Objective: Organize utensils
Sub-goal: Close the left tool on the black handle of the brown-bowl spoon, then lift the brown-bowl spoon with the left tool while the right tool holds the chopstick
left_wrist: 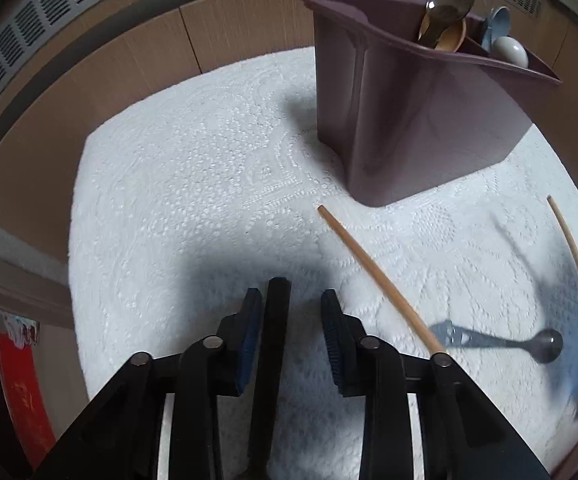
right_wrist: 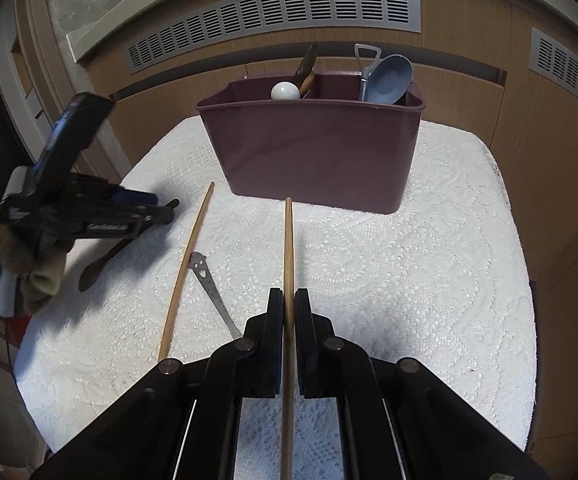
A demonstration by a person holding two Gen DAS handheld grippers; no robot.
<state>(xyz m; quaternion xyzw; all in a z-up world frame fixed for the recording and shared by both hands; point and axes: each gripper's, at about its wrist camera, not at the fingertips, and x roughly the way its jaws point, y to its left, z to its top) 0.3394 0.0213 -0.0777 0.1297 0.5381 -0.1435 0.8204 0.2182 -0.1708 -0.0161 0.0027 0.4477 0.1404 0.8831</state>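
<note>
Gripping a wooden chopstick [right_wrist: 288, 264] tight between the right gripper [right_wrist: 288, 308] fingers, stick running straight ahead toward the maroon utensil caddy [right_wrist: 313, 152], its far tip just short of the caddy's front wall. Standing at the back of the desk's white lace cloth [right_wrist: 429, 280], that caddy, already loaded: white spoon [right_wrist: 285, 91] and dark wooden spoons [right_wrist: 304, 70] in one compartment, blue spoon [right_wrist: 389, 80] and a grey metal handle [right_wrist: 363, 68] in another. Lying loose on the cloth to the left, a second chopstick [right_wrist: 187, 272], with a small metal spoon with a smiley-face handle [right_wrist: 209, 284] just beside it, touching or nearly so. Further left, hovering low over the cloth, the left gripper [left_wrist: 289, 300], fingers partly apart, with a black utensil handle [left_wrist: 273, 360] standing between them, close against the left pad; pressed or merely touching, cannot tell. Seen from the right wrist, a dark spoon [right_wrist: 101, 264] on the cloth under that gripper.
</note>
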